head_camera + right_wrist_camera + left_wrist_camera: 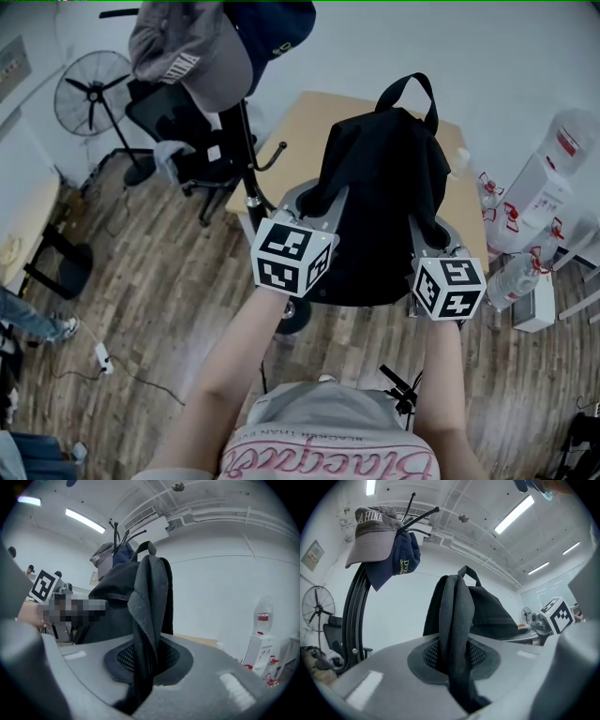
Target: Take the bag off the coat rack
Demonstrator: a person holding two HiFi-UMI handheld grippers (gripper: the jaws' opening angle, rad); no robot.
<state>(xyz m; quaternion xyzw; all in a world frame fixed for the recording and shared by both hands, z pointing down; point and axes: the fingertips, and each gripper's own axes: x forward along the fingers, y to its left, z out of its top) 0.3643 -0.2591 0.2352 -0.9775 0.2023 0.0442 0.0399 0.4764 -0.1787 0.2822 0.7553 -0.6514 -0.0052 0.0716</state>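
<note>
Floor fan stands at the far left of the head view, its base lost among a dark chair's legs. Next comes the coat rack. Its hooks are covered by a grey cap and a navy cap, both cut off by the top edge, and the lower pole passes behind the left gripper's marker cube.

The left gripper is clamped on the left shoulder strap. In its own view the dark webbing is pinched between the two pads and runs up from them. From the head view its fingertips cannot be seen, since the strap covers them.

The black bag hangs between the two grippers, just right of the rack and apart from it. No hook touches it in either gripper view. Its carry loop stands up free. The bag's bottom is hidden behind the cubes and forearms, and it covers most of the wooden table beneath.

The right gripper is closed tight on the right shoulder strap, folded fabric squeezed between its pads. Whether the bag rests on the table cannot be told.

At the far right a white water dispenser is partly cut by the frame edge.
</note>
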